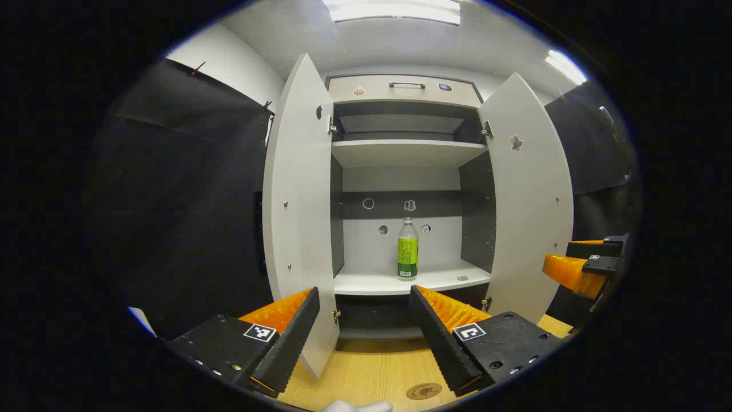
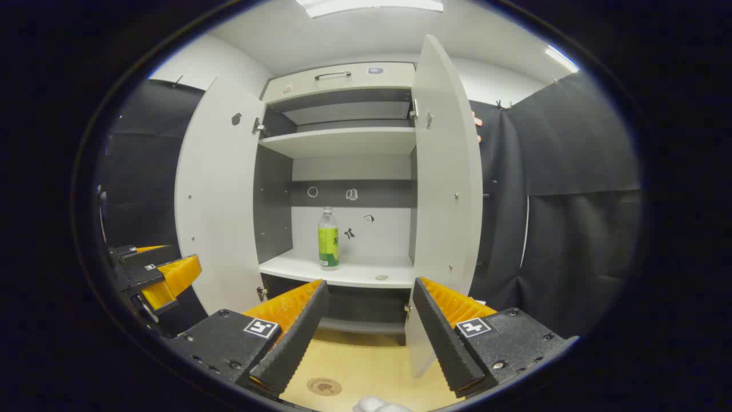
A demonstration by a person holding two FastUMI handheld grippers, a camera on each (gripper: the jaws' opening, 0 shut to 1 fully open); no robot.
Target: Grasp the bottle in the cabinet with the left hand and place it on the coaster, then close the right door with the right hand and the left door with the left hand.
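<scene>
While both doors stand open, bottle (image 1: pixel 408 250) upright on shelf, coaster (image 1: pixel 424 391) edge-cropped, both grippers wide, empty.

No legible text: bottle (image 1: pixel 408 249) label and cabinet (image 1: pixel 400 154) stickers too small to read.

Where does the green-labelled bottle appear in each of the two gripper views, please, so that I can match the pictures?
Left gripper view: the bottle stands upright on the cabinet's lower shelf, right of the picture's centre, above the gap between the open fingers.
Right gripper view: the bottle stands left of centre on the same shelf.
Shared landmark: the round coaster on the wooden tabletop.
</scene>
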